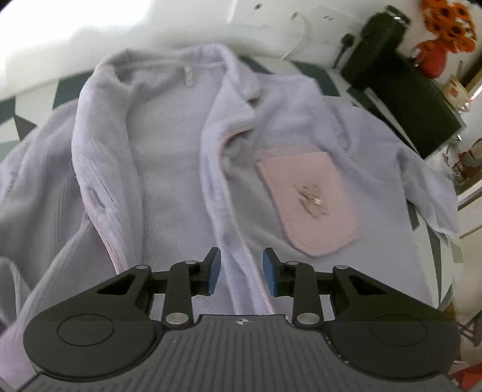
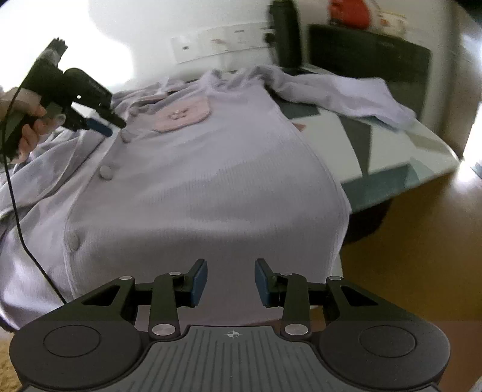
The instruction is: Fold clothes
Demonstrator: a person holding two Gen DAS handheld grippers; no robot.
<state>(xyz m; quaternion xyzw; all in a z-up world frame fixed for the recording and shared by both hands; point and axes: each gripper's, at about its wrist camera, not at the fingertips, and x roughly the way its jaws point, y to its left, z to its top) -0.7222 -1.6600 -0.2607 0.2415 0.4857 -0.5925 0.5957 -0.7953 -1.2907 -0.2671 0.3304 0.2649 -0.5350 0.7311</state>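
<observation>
A lilac button-up shirt (image 1: 168,169) with a pink chest pocket (image 1: 307,193) lies front up on the table, its collar spread open at the far end. My left gripper (image 1: 241,271) hovers over the front placket near the collar, jaws apart, the cloth edge running under the gap with no pad pressing on it. In the right wrist view the same shirt (image 2: 211,169) stretches away from me, with the left gripper (image 2: 110,126) held by a hand (image 2: 27,132) beside the pocket (image 2: 180,116). My right gripper (image 2: 231,283) stands open above the shirt's near hem.
The table (image 2: 391,144) wears a cloth of grey, teal and white shapes, and its right edge drops to a wooden floor (image 2: 406,241). One sleeve (image 2: 361,93) trails to the far right. A black box (image 1: 400,99) and orange flowers (image 1: 449,24) stand behind. A black cable (image 2: 18,211) hangs at the left.
</observation>
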